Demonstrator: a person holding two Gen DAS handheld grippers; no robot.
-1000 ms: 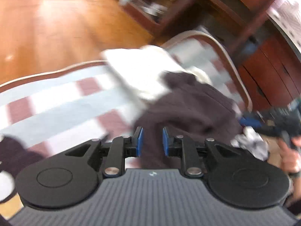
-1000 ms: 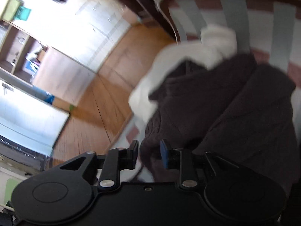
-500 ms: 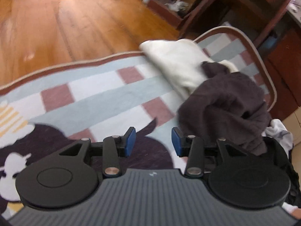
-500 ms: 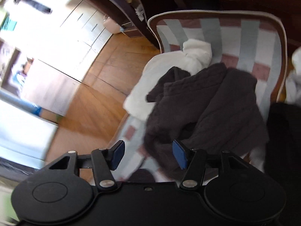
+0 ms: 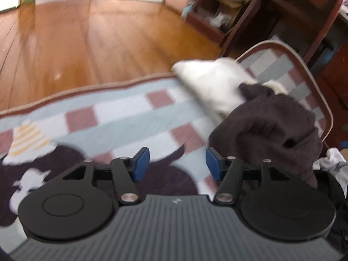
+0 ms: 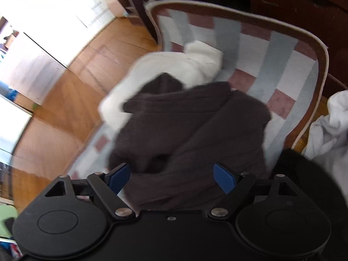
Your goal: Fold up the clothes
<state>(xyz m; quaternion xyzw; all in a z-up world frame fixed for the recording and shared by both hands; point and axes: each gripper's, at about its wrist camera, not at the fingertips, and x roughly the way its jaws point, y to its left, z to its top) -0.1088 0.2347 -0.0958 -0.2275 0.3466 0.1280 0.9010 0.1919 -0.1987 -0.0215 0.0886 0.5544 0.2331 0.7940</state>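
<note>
A dark brown knit garment point(image 5: 267, 130) lies bunched on the checked rug point(image 5: 121, 117), partly over a folded white garment point(image 5: 213, 82). My left gripper point(image 5: 177, 163) is open and empty, just left of the brown garment. In the right wrist view the brown garment point(image 6: 191, 130) lies spread in front of my right gripper point(image 6: 171, 176), which is open wide and empty right above its near edge. The white garment point(image 6: 174, 65) lies beyond it on the rug point(image 6: 271, 50).
A heap of light grey-white clothes point(image 6: 326, 126) lies off the rug's right edge. Dark wooden furniture point(image 5: 282, 17) stands behind the rug. Wooden floor point(image 5: 76, 39) stretches to the left.
Both grippers opened from shut, letting go of the brown garment, and drew back from it. The brown garment now lies settled on the rug over the white one.
</note>
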